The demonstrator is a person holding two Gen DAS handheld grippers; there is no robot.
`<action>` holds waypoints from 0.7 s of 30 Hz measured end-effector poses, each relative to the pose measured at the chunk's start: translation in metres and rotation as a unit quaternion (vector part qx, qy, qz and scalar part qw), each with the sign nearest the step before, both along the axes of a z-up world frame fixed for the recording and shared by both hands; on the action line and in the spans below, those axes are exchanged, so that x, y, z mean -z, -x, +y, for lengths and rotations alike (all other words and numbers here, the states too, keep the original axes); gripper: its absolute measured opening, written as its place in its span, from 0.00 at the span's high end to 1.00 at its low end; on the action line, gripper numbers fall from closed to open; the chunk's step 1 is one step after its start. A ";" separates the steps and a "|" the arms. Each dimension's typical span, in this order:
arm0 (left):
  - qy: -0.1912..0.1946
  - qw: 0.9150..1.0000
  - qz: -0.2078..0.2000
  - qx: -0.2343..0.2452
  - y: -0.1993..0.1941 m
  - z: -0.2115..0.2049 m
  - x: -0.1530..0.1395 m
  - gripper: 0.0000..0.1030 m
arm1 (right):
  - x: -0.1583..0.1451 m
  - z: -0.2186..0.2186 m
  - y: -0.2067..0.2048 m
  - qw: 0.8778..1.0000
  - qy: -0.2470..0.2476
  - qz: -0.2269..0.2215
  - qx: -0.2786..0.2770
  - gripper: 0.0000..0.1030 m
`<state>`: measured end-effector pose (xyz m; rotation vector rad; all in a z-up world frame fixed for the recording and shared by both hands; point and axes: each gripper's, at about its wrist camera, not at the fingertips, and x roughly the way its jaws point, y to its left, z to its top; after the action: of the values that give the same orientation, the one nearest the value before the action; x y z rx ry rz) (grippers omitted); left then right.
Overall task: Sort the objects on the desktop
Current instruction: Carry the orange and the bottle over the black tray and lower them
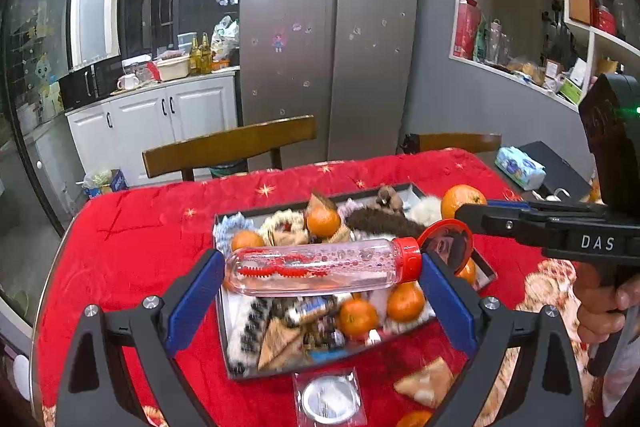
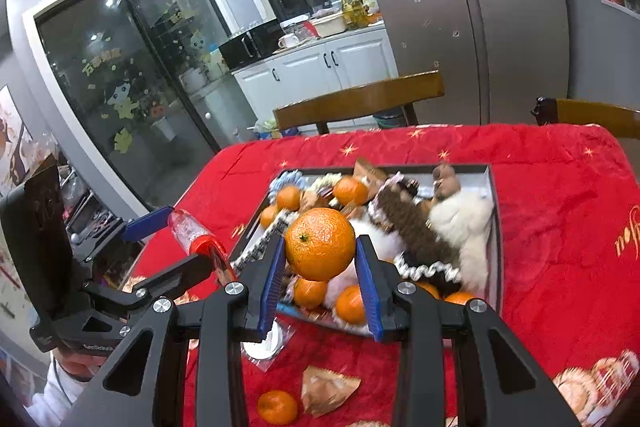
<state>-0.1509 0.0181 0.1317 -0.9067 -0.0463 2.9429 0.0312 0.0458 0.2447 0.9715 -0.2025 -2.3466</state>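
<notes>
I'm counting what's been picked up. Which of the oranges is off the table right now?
The big orange clamped between the right tool's blue pads; the smaller ones lie in the tray or on the red cloth.

My two wrist cameras sit close above the near table edge, tilted down toward the far fridge (image 1: 328, 39); both share the tray (image 2: 494, 227).

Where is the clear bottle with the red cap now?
The clear bottle lies crosswise between the left gripper's blue fingers, above the tray of oranges, in the left wrist view.
</notes>
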 end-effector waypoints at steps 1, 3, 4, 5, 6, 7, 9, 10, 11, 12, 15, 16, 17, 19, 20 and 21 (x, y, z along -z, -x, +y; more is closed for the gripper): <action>-0.003 1.000 0.001 0.000 0.006 0.000 -0.001 0.06 | -0.001 0.001 0.004 1.000 0.000 0.000 0.004 0.67; -0.009 1.000 0.002 -0.001 0.015 0.000 -0.001 0.06 | -0.001 0.004 0.013 1.000 0.007 -0.004 0.009 0.67; -0.012 1.000 0.003 -0.003 0.020 -0.001 -0.002 0.06 | 0.000 0.006 0.018 1.000 0.012 -0.007 0.012 0.67; -0.015 1.000 0.006 -0.005 0.024 -0.002 -0.002 0.06 | 0.000 0.008 0.022 1.000 0.014 -0.008 0.013 0.67; -0.017 1.000 0.011 -0.009 0.028 -0.003 -0.003 0.06 | 0.000 0.010 0.026 1.000 0.016 -0.008 0.015 0.67; -0.016 1.000 0.012 -0.012 0.032 -0.002 -0.003 0.06 | 0.000 0.013 0.030 1.000 0.018 -0.007 0.017 0.67; -0.015 1.000 0.017 -0.018 0.043 -0.003 -0.002 0.06 | -0.002 0.019 0.039 0.999 0.027 -0.004 0.018 0.67; -0.015 1.000 0.018 -0.020 0.048 -0.003 -0.002 0.06 | -0.002 0.021 0.043 0.999 0.029 -0.003 0.019 0.67; -0.015 0.999 0.019 -0.025 0.054 -0.004 -0.001 0.06 | -0.002 0.023 0.047 0.999 0.030 -0.001 0.023 0.67; -0.014 0.999 0.019 -0.027 0.059 -0.004 0.000 0.06 | -0.002 0.024 0.051 0.999 0.029 -0.001 0.025 0.67; -0.009 0.999 0.015 -0.030 0.076 -0.004 0.008 0.06 | 0.005 0.022 0.064 0.999 0.021 -0.004 0.026 0.67; -0.012 1.000 0.008 -0.027 0.081 -0.004 0.014 0.06 | 0.008 0.021 0.069 0.999 0.018 -0.006 0.026 0.67; -0.020 0.999 0.002 -0.027 0.084 -0.005 0.020 0.06 | 0.012 0.021 0.072 0.999 0.017 -0.005 0.026 0.67; -0.031 0.999 -0.008 -0.032 0.087 -0.009 0.032 0.06 | 0.020 0.023 0.077 0.999 0.025 -0.004 0.029 0.67; -0.032 0.999 -0.009 -0.041 0.087 -0.011 0.038 0.06 | 0.027 0.022 0.082 0.999 0.023 -0.014 0.032 0.67; -0.029 0.998 -0.010 -0.047 0.087 -0.011 0.042 0.06 | 0.032 0.021 0.086 0.999 0.013 -0.028 0.030 0.67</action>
<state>-0.2383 0.0066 0.0899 -0.9504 -0.1801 3.0002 -0.0550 0.0666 0.2129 1.0327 -0.2880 -2.3673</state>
